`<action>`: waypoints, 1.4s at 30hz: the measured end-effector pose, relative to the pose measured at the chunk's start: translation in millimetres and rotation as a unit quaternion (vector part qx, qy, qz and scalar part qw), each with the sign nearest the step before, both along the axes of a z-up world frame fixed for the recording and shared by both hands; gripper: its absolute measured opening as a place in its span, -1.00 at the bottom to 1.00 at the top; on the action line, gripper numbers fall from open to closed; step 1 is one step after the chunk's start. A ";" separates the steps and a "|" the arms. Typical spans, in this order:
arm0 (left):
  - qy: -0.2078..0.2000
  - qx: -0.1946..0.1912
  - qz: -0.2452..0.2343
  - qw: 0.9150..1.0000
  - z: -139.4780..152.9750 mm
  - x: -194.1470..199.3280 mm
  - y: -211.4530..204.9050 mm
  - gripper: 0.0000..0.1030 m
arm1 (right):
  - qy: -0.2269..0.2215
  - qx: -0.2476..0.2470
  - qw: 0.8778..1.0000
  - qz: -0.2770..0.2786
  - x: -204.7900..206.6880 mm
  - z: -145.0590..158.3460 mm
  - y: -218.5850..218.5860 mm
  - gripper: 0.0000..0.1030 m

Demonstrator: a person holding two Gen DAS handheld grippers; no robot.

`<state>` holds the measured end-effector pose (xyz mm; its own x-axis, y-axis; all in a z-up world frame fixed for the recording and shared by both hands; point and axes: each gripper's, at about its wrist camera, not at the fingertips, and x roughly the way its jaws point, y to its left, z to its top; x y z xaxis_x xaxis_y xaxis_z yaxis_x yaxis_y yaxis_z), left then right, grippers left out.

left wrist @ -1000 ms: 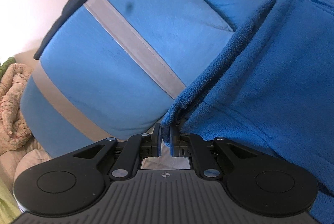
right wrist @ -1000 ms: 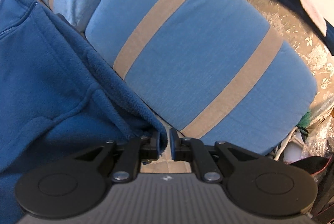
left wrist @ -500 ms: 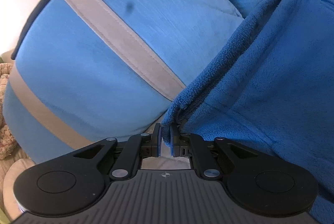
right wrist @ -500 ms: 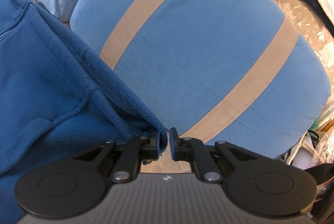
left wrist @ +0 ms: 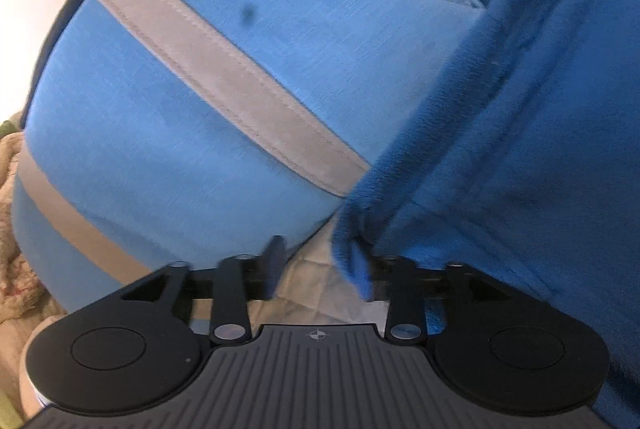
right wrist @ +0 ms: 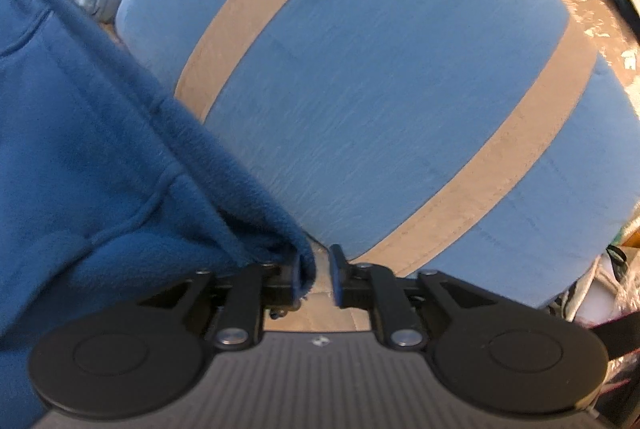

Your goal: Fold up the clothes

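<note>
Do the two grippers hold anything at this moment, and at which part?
Nothing is held. Both the left gripper and the right gripper have jaws apart; the fleece corner only hangs against one finger of each.

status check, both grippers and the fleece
Left gripper open, blue fleece edge draped on one finger. Right gripper open, fleece corner against one finger. Striped cushion close ahead.
</note>
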<state>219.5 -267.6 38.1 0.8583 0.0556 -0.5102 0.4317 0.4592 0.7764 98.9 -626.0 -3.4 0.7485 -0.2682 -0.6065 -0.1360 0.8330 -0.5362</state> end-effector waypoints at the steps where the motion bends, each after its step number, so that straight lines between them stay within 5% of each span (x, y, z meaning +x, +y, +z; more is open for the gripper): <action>1: -0.008 -0.001 0.004 1.000 1.2 -0.9 -0.8 -0.05 | -0.008 -0.003 1.000 -0.006 -1.2 2.1 1.2 0.15; 4: -0.026 -0.033 0.008 0.999 18.2 -5.4 -3.2 0.20 | -0.037 0.017 0.999 -0.013 -7.4 16.5 2.6 0.98; 6: -0.027 -0.067 0.011 0.997 33.0 -8.8 -3.5 0.48 | -0.046 0.062 0.997 -0.008 -12.2 30.7 5.2 1.00; 12: -0.016 -0.194 0.024 0.981 82.6 -25.4 -2.6 0.55 | -0.067 0.197 0.978 0.009 -26.4 71.8 14.9 1.00; 18: 0.146 -0.336 0.004 0.931 81.9 -37.1 -10.1 0.56 | -0.029 0.312 0.949 0.023 -20.8 63.6 43.4 1.00; 21: 0.157 -0.333 0.014 0.929 56.4 -34.4 -30.3 0.56 | -0.013 0.350 0.937 0.018 -10.7 45.0 60.7 1.00; 27: 0.135 -0.330 0.029 0.934 -1.5 -18.2 -48.1 0.59 | -0.029 0.383 0.923 -0.024 14.4 -2.9 90.2 1.00; 30: 0.142 -0.379 0.046 0.913 -23.9 0.4 -36.3 0.96 | -0.044 0.368 0.927 -0.053 25.2 -27.8 98.7 1.00; 34: 0.185 -0.439 0.066 0.877 -48.4 23.6 -19.9 1.00 | -0.041 0.339 0.936 -0.081 40.1 -56.1 105.2 0.99; 37: 0.185 -0.437 0.064 0.878 -50.2 27.7 -19.5 1.00 | -0.046 0.311 0.946 -0.080 45.6 -65.1 114.2 0.98; 42: 0.191 -0.445 0.064 0.873 -52.6 28.0 -11.2 1.00 | -0.046 0.318 0.944 -0.078 45.0 -65.3 107.7 0.98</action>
